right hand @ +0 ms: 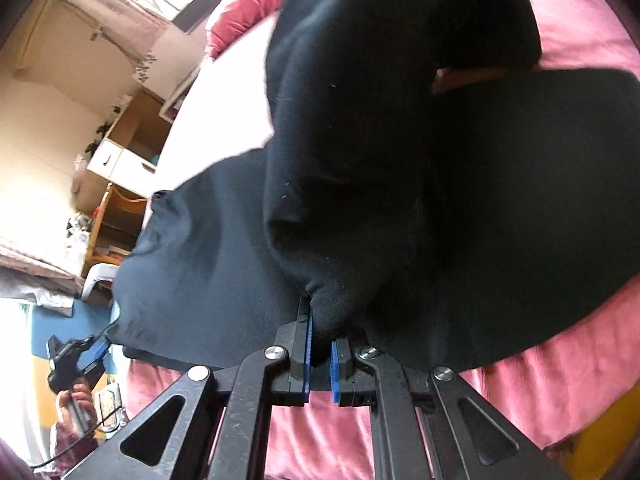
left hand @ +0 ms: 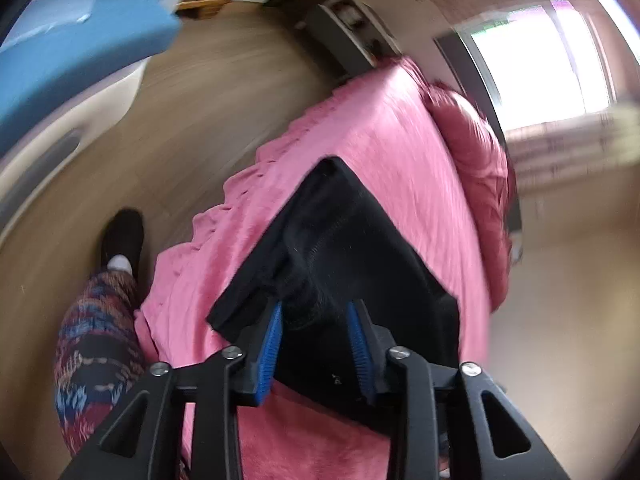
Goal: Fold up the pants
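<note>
Nearest to us, our left tool (left hand: 315, 332) is standing partly open, its blue pads (left hand: 272, 340) on either side of a bunched ridge of the black pants (left hand: 360, 240) without pressing it, so the cloth is lying between the jaws rather than being held. In the other view, our right tool (right hand: 320, 344) is pinching a rounded fold of the same pants (right hand: 360, 160), its jaws nearly together with the fabric squeezed between them.

The pants are lying on the pink bed (left hand: 400, 128), spread across the cover and already doubled over themselves, judging by the layered edges and the flap rising toward the right tool. We are probably keeping that pinch so the folded layer does not slide back while the left side is being let go. The left tool is pointing down at the near edge of the cloth, which suits setting a corner down flat.

Further out, in the right wrist view, we are seeing the left tool from the side at the far corner of the pants, gripped by a hand (right hand: 74, 400). In the left wrist view our leg in patterned trousers (left hand: 96, 344) and a dark shoe (left hand: 122, 236) are standing on the wooden floor (left hand: 220, 80) beside the bed. A bright window (left hand: 536, 60) is lighting the room behind, and a pink pillow (left hand: 472, 140) is resting at the bed's far end.
</note>
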`<state>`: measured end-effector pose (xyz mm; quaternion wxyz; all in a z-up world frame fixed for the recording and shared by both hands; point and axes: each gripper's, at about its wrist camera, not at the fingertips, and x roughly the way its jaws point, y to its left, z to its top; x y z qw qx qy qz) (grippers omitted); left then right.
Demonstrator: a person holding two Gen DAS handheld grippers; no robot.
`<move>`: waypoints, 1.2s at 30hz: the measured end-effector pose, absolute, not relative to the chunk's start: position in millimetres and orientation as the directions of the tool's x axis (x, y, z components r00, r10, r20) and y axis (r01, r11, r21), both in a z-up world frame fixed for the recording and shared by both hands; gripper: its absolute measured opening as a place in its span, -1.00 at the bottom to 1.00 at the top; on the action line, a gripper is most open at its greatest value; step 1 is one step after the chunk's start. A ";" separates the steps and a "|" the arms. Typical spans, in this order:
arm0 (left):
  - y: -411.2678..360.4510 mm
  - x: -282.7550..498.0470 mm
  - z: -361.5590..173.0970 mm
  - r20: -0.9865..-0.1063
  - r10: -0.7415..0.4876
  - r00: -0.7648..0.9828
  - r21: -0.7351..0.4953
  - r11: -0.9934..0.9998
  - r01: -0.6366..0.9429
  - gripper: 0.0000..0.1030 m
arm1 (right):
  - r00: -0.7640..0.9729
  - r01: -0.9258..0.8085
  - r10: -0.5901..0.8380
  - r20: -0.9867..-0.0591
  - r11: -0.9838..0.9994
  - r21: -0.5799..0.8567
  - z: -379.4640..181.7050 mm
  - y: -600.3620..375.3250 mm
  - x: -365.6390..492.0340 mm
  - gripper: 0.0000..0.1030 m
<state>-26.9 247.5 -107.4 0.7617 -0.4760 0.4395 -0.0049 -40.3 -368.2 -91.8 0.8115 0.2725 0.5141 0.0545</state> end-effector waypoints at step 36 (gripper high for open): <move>235.0 -28.5 -125.3 -0.765 -0.387 0.515 -0.604 0.710 -0.363 -0.81 | 0.466 0.232 0.353 -0.811 0.836 0.497 -108.3 -392.0 -48.0 -0.86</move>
